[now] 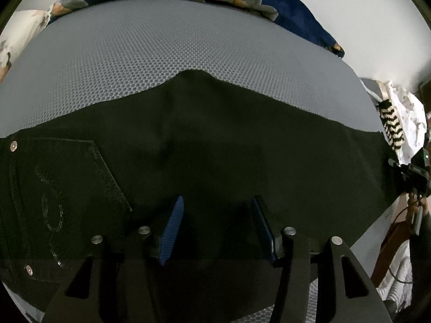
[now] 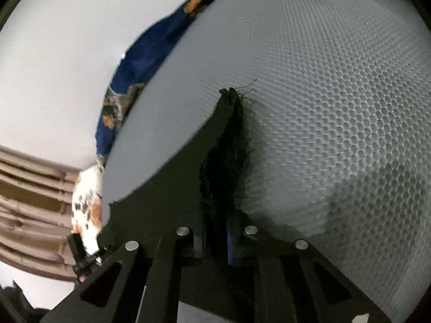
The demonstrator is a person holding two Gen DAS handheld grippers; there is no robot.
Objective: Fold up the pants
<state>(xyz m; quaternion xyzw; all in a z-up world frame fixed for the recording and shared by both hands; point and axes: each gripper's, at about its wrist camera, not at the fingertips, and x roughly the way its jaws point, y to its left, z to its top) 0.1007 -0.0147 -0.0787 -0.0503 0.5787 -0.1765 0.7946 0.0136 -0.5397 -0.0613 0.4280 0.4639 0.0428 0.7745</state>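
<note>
One claw (right) — black pants

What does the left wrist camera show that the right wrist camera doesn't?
Only the left wrist view shows the back pocket with its rivets on the black pants, a black-and-white striped cloth, and the left gripper open over the fabric, gripping nothing.

Only the right wrist view shows the frayed hem of a pant leg, pinched in the shut right gripper, and brown curtains.

Both show the pants, the grey honeycomb mat and the navy floral blanket.
</note>
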